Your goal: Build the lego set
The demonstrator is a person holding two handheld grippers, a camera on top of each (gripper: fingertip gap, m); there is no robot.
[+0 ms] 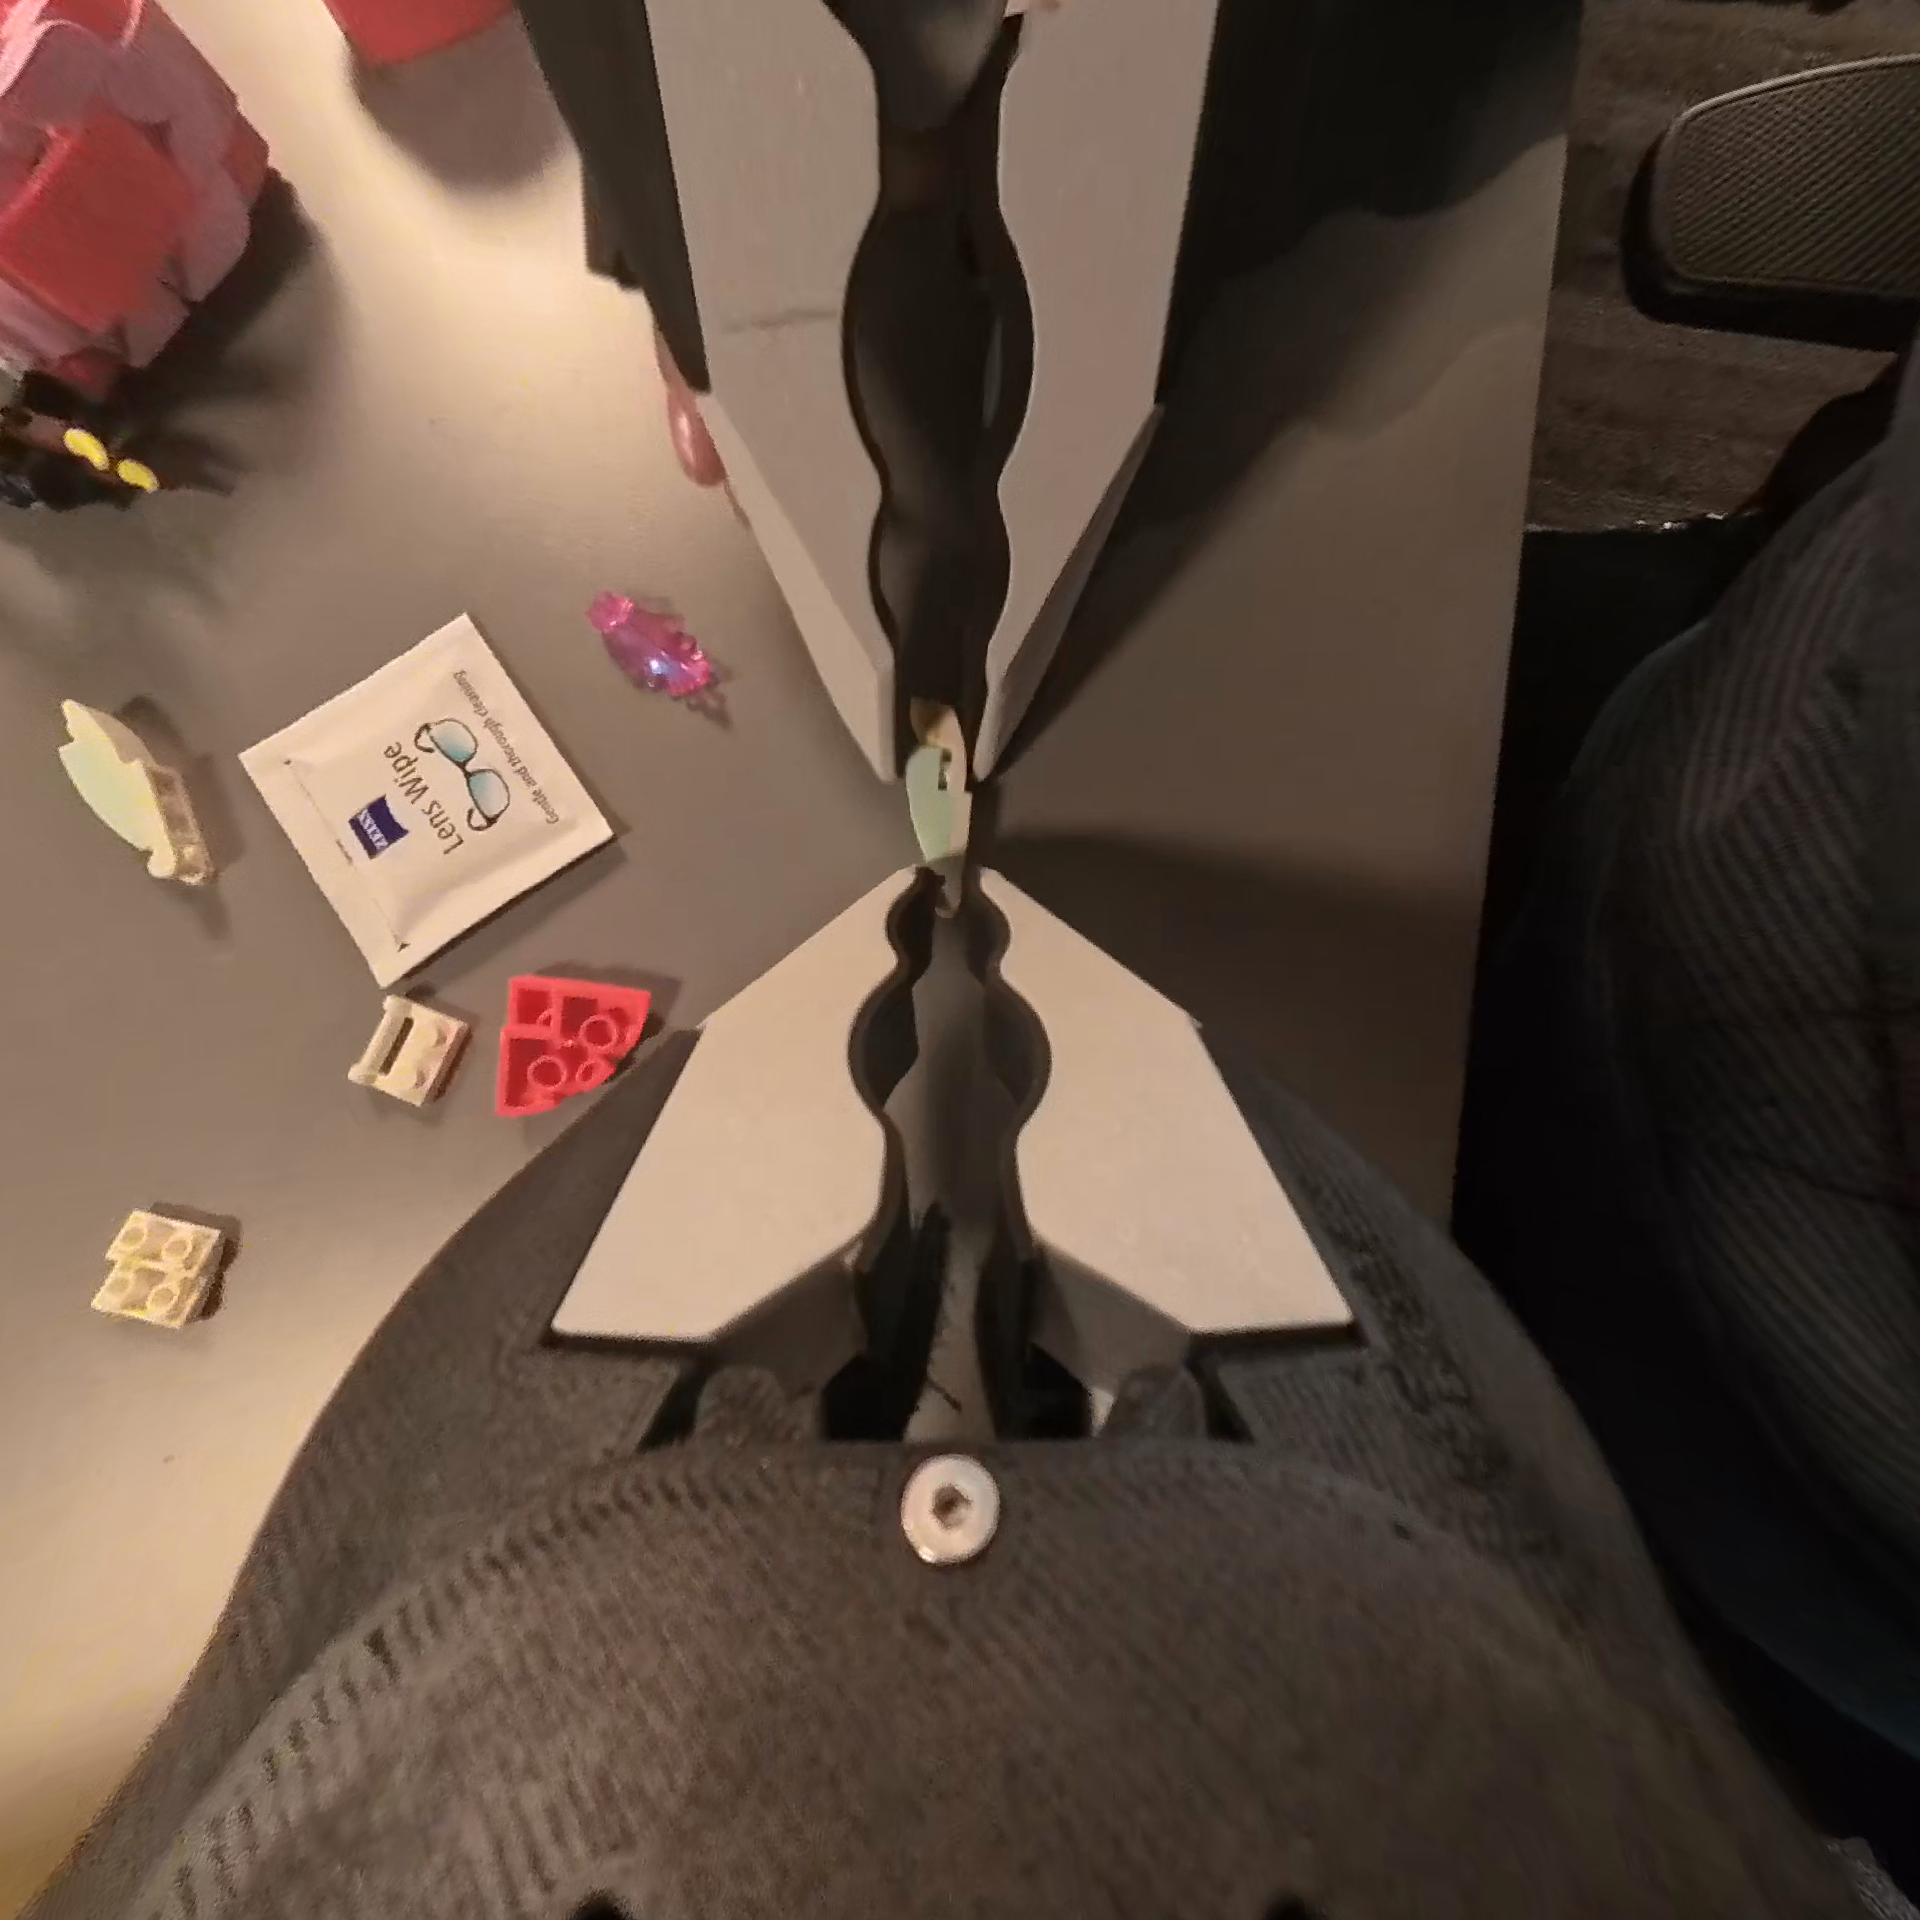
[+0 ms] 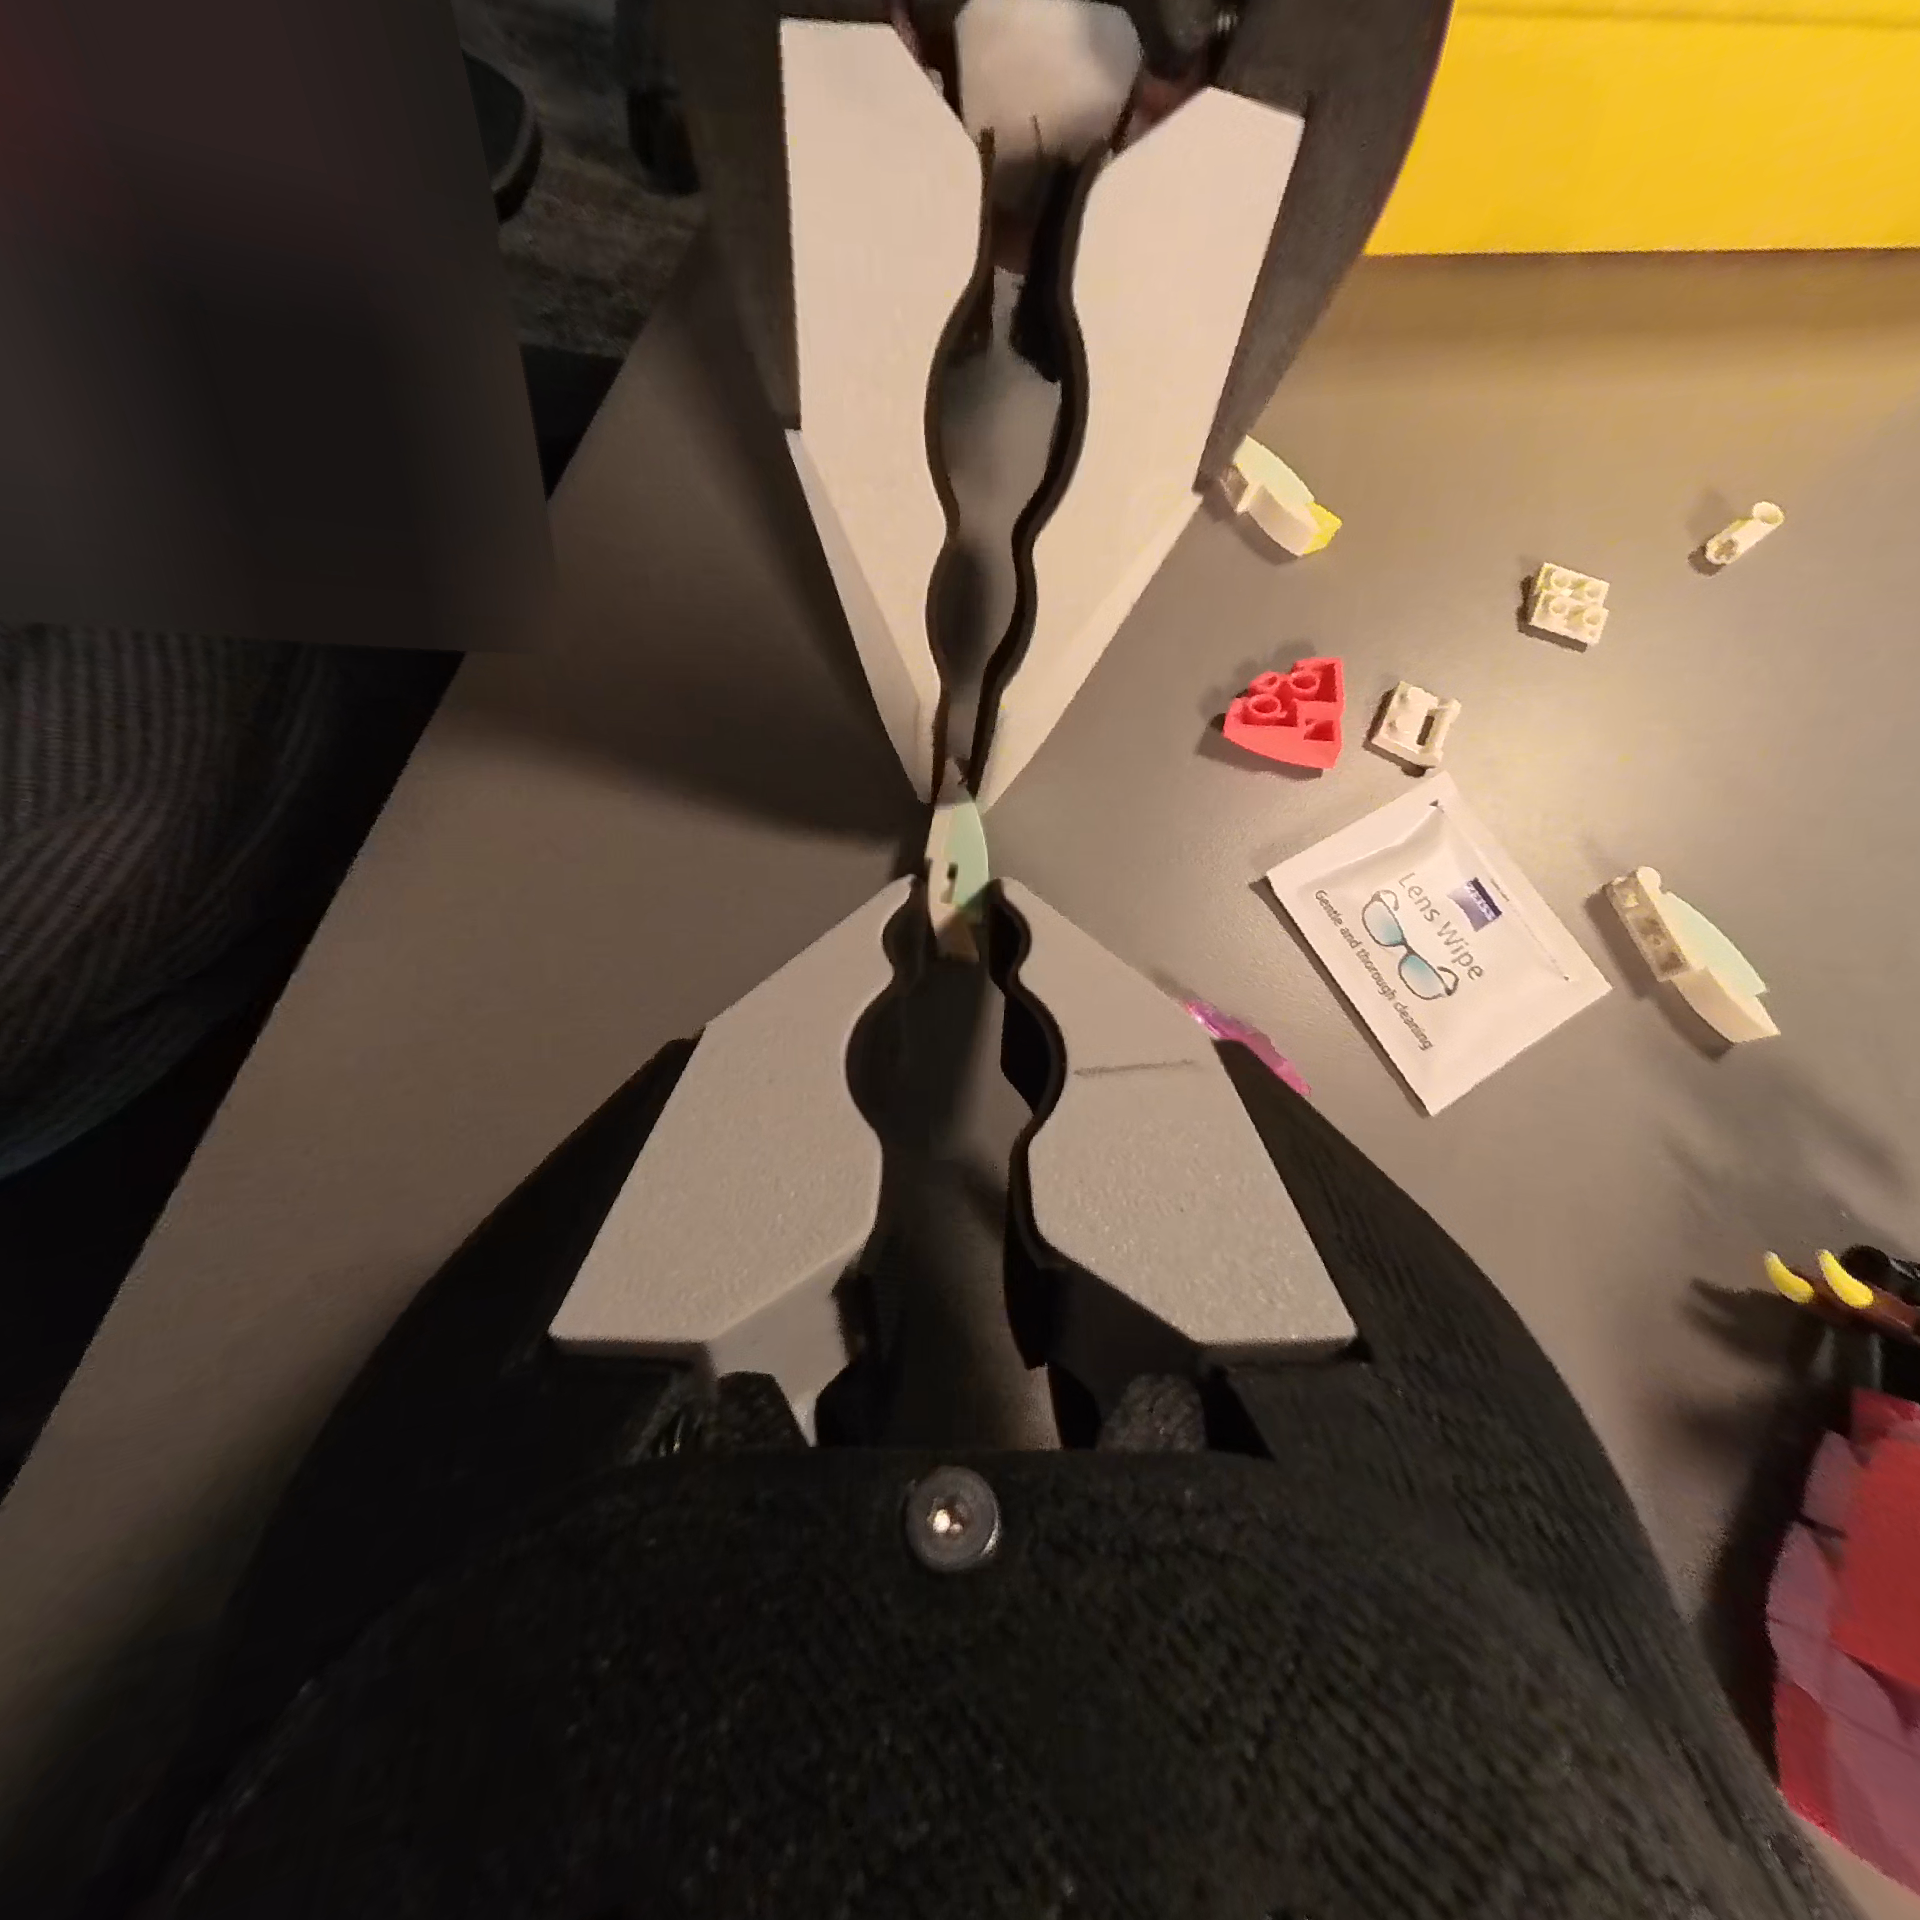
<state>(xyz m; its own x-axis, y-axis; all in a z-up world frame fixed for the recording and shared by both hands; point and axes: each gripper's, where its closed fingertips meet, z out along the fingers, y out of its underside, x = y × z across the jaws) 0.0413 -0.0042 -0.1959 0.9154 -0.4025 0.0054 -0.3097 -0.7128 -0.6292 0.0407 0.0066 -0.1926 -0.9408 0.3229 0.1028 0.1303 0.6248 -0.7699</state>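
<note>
A small pale green and cream curved brick piece [image 1: 935, 816] hangs in the air between my two grippers, which meet tip to tip above the grey table [image 1: 1247, 727]. My left gripper [image 1: 943, 883] is shut on its near end. My right gripper [image 1: 938, 769] comes from the opposite side and grips the other end. In the right wrist view the same piece [image 2: 961, 847] sits between my right gripper's tips [image 2: 951, 896], with the left gripper [image 2: 961, 779] facing it from above.
On the table lie a white wipe sachet [image 1: 426, 795], a red brick [image 1: 571, 1044], a clear pink piece [image 1: 649, 644], cream pieces [image 1: 410, 1055] [image 1: 161, 1268] [image 1: 140, 790] and a red and pink model [image 1: 104, 208]. The table edge [image 1: 1496, 831] runs close on the right, with a seated person [image 1: 1745, 935] beyond. Left and right tips are no more than a few centimetres apart.
</note>
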